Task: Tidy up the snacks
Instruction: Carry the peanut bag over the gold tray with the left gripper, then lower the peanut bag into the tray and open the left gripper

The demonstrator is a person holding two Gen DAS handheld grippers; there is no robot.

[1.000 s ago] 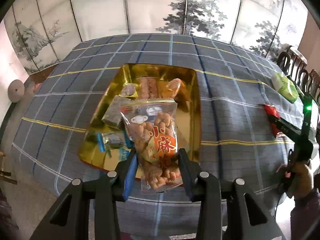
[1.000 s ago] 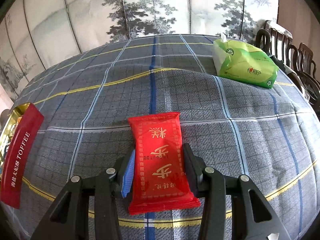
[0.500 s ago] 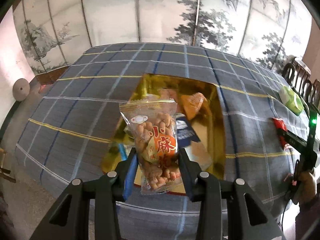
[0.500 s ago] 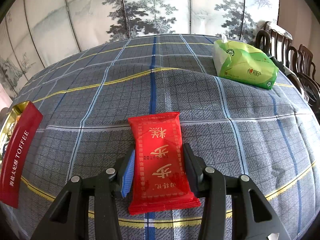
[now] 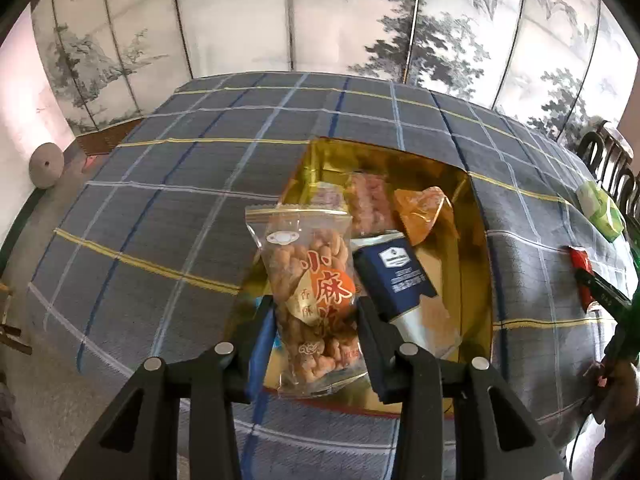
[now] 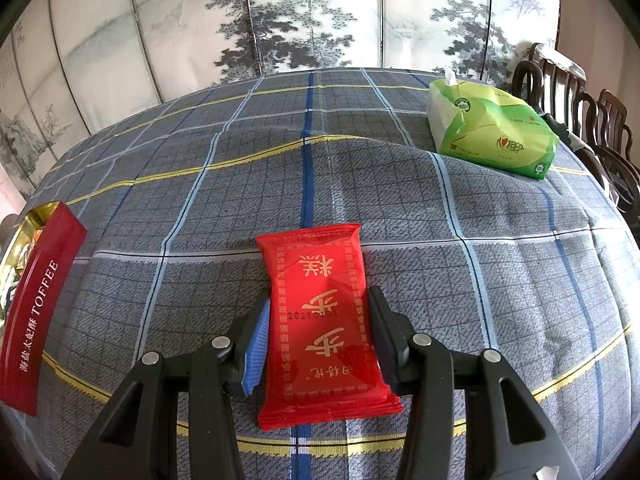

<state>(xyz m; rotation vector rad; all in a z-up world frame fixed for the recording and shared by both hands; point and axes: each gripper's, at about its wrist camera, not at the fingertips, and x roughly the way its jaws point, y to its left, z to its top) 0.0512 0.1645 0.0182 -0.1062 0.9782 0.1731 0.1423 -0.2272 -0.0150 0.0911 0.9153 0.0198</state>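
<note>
Left gripper [image 5: 316, 330] jaws clamp twist-snack bag [image 5: 310, 280], hovering lower centre over gold tin [image 5: 478, 280] (placing step). Next: lower, release. Right gripper [image 6: 318, 338] jaws straddle red packet [image 6: 324, 316] on bench [image 6: 480, 260], grip uncertain.

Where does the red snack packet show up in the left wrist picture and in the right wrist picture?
Left wrist: the red snack packet sits at the far right edge, on the tablecloth, partly hidden by the other gripper.
Right wrist: it lies low in the centre, between the right gripper fingers.
Shared landmark: the green tissue pack, beyond the packet on the right in both views.
</note>
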